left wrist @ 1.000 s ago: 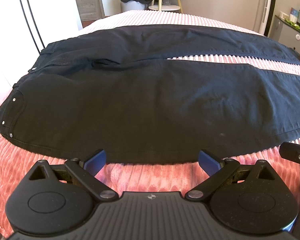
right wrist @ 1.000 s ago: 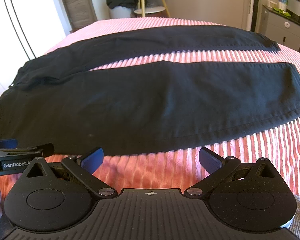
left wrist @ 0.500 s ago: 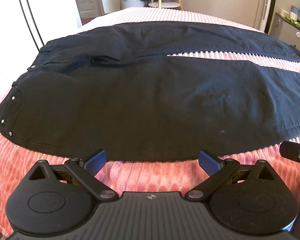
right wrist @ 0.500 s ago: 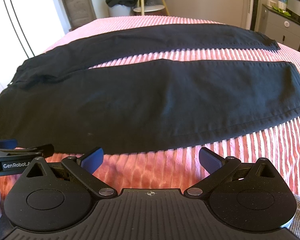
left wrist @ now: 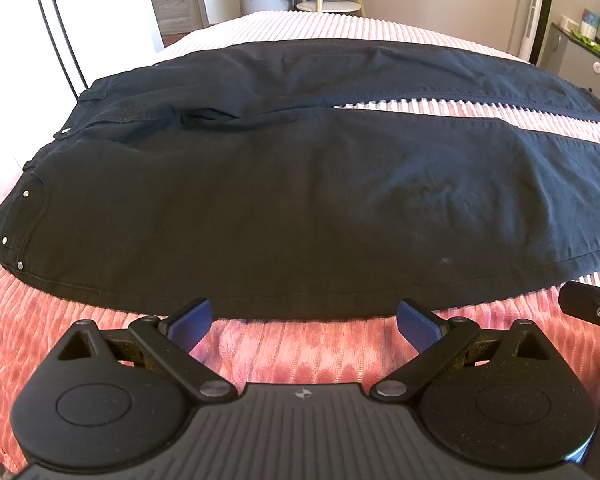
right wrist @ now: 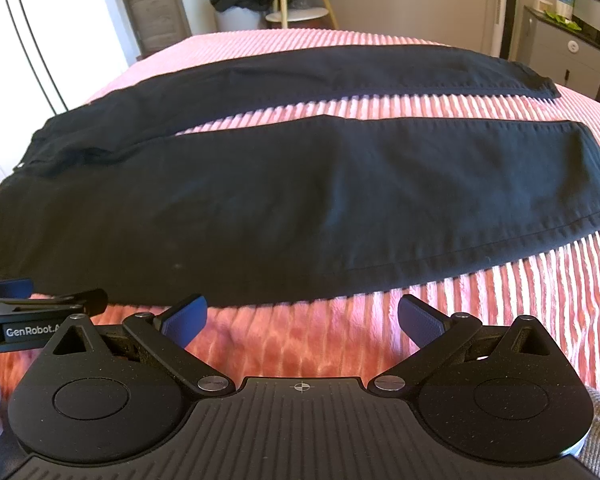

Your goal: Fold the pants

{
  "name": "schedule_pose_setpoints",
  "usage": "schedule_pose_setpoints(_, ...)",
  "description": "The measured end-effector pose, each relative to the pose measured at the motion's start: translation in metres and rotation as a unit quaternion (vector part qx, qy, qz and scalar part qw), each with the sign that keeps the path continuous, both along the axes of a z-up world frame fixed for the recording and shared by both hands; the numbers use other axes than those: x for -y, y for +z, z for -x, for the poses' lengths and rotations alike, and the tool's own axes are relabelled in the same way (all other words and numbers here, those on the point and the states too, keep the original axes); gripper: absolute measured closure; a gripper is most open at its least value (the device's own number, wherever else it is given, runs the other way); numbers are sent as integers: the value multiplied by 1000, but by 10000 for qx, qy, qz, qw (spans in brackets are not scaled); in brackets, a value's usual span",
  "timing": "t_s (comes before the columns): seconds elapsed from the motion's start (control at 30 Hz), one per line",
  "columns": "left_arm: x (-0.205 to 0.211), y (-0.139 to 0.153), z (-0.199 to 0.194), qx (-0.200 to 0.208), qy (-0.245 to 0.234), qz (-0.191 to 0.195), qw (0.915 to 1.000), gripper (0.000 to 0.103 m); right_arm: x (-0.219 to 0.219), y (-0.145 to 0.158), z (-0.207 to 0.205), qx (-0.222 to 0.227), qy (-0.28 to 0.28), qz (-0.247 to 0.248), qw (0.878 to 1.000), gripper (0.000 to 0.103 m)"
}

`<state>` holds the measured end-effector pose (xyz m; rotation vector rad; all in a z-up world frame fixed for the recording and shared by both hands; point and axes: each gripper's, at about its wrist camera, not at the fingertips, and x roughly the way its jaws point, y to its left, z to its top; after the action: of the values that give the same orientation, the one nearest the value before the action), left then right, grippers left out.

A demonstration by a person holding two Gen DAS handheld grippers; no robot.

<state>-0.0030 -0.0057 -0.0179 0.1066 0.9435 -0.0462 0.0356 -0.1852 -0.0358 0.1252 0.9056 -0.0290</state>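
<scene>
Two grippers: the left gripper and the right gripper both hang spread wide and empty, just short of the near edge of the pants.
Pants: black, laid flat across the pink bed, waist to the left, legs parted with a strip of bedding between them.
Snag risk: the plush ribbed cover could get pinched along with the cloth, dragging bedding into the fold.
Layer risk: a shallow bite may catch only the top layer, so the near leg opens instead of lifting whole.
Alignment risk: uneven lifts by the two grippers would skew the near leg over the far leg.
</scene>
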Motion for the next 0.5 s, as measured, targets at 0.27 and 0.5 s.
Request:
schedule_pose_setpoints(0.27,-1,0,-2,-35,-2,1,10000,4,0,-1,0,-29,-5,14,10000,0)
schedule_pose_setpoints(0.5,-1,0,-2,-40,-1,2,10000,4,0,-1,-1,-36,-10,14,10000,0)
